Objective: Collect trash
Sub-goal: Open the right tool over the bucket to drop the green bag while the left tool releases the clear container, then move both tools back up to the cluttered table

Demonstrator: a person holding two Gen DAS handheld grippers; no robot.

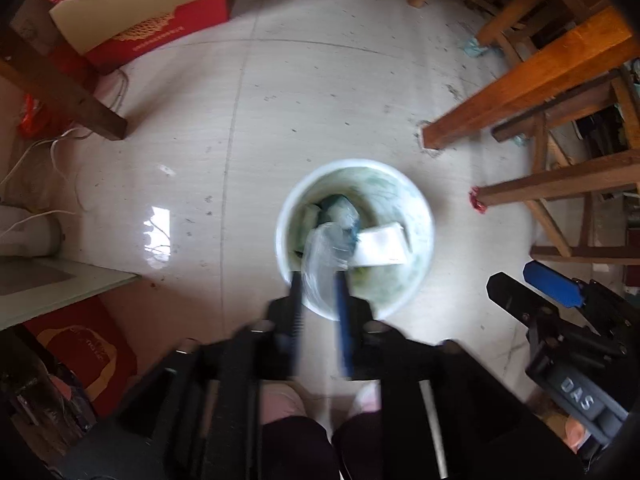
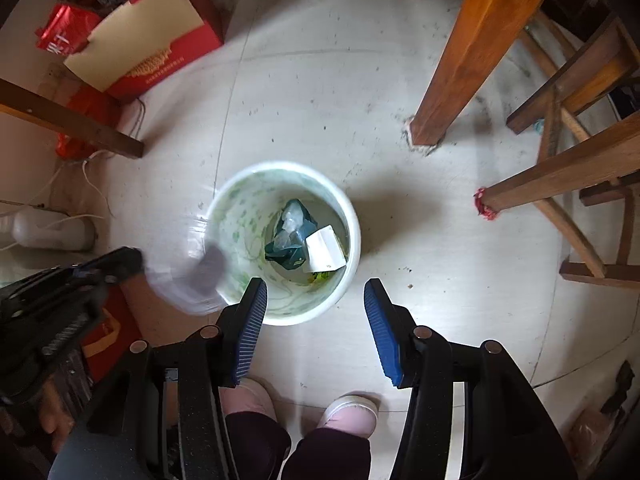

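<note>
A white bin point(image 1: 416, 204) with a green-patterned inside stands on the floor; it also shows in the right wrist view point(image 2: 352, 216). Inside lie a dark green packet point(image 2: 290, 254), clear plastic and a white paper point(image 2: 324, 248). My left gripper point(image 1: 318, 280) is shut on a clear crumpled plastic bottle point(image 1: 320, 260), held just above the bin's near rim; in the right wrist view the bottle point(image 2: 188, 276) is a blurred shape at the bin's left edge. My right gripper point(image 2: 316, 292) is open and empty above the bin's near side.
Wooden table and chair legs point(image 2: 472, 52) stand to the right, with red scraps point(image 2: 484, 204) at one leg's foot. A red and beige box point(image 2: 148, 36) lies at far left, with a dark beam point(image 2: 72, 120), white cables and a white jug point(image 2: 52, 228). My feet point(image 2: 348, 412) are below.
</note>
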